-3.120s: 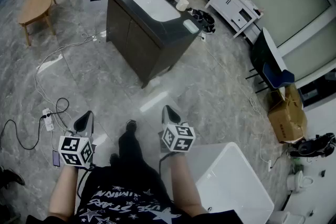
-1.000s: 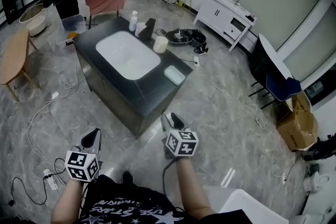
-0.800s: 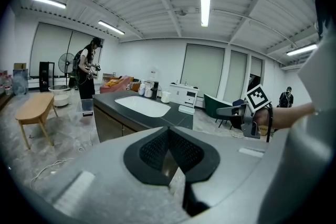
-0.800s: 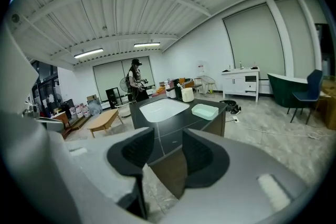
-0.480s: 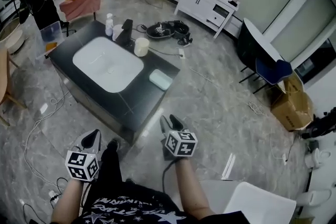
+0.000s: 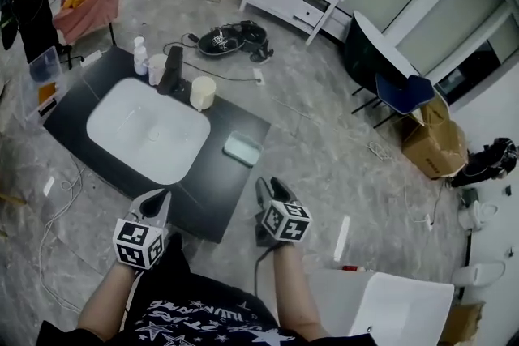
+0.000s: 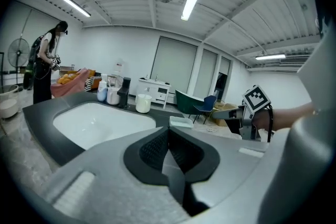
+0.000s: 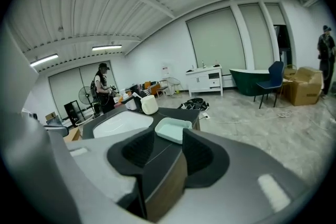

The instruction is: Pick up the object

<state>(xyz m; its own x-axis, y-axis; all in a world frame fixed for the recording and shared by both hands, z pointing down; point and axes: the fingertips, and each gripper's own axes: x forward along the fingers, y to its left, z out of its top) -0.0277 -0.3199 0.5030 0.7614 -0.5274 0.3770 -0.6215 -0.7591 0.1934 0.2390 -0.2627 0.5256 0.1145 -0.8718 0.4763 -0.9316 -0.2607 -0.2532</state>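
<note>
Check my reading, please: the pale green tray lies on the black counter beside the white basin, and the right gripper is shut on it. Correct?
No: the right gripper view shows the right gripper open and empty, short of the pale green tray. The tray does lie on the black counter beside the white basin.

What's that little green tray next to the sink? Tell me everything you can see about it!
The tray is small and pale mint green, a rectangle with rounded corners and a low raised rim. It looks like smooth plastic or ceramic, and it seems empty. It lies flat on the dark counter, beside the white sink and close to the counter's edge. Nothing but the counter touches it.
</note>
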